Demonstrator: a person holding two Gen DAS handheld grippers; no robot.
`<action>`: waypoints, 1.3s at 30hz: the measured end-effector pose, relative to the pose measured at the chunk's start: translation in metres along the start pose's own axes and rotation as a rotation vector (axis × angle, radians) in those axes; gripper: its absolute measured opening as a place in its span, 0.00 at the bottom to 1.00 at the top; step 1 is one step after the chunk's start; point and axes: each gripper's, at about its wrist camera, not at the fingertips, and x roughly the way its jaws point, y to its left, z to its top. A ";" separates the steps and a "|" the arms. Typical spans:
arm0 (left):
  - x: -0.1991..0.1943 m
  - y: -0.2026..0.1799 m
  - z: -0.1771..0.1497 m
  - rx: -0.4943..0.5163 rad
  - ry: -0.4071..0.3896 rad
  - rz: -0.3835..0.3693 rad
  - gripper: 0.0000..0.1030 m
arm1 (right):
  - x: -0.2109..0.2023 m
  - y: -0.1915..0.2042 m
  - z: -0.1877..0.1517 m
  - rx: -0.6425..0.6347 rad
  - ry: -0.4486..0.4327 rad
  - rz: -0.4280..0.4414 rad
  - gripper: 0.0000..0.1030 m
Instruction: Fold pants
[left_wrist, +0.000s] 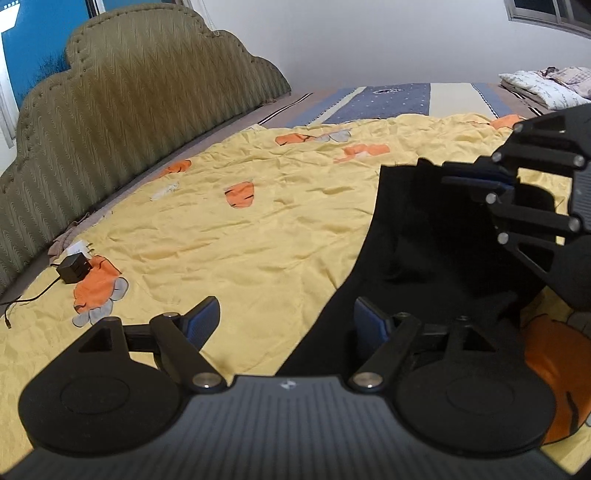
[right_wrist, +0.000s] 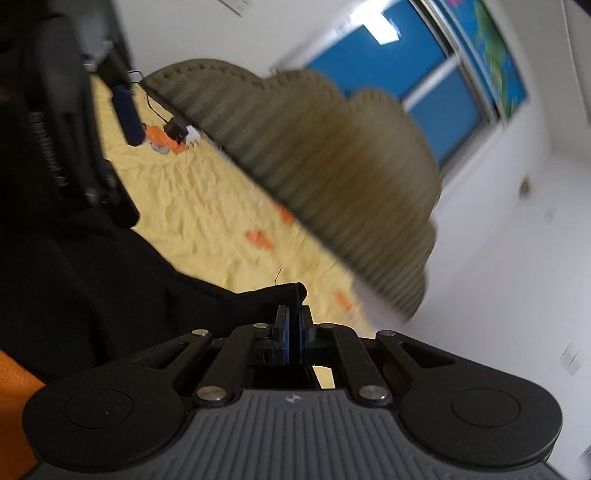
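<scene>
The black pants (left_wrist: 417, 236) lie on the yellow sheet (left_wrist: 229, 229) of the bed, on the side away from the green headboard (left_wrist: 122, 122), with one edge lifted clear of the sheet. The right hand-held gripper (right_wrist: 293, 325) is pressed together on that raised edge, a hem or waistband corner by the look of it, and the cloth pokes up just past its pads. The left hand-held gripper (left_wrist: 286, 319) is spread wide and pinches nothing; its right finger sits over the near edge of the pants, while its left finger is over bare sheet on the headboard side.

The step in hand looks like taking a second hold so the cloth can be carried over in a fold. To do it well, the left hand-held gripper should slide further onto the pants so both pads straddle the edge, then close on all layers, not just the top one. Both holds should lie along the same edge, so the fold line stays straight. A shallow pinch may slip once the cloth is pulled taut. The small black charger (left_wrist: 74, 269) near the headboard lies well apart from the pants.
</scene>
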 end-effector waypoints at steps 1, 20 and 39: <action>0.002 0.001 0.000 -0.003 0.004 -0.007 0.77 | 0.000 0.003 0.002 -0.036 0.002 -0.012 0.05; 0.021 -0.016 -0.004 0.081 -0.008 -0.078 0.80 | 0.019 -0.003 -0.016 0.020 0.117 0.005 0.04; 0.009 0.038 0.011 -0.047 -0.006 -0.362 0.79 | 0.008 -0.001 0.003 -0.137 -0.055 -0.301 0.04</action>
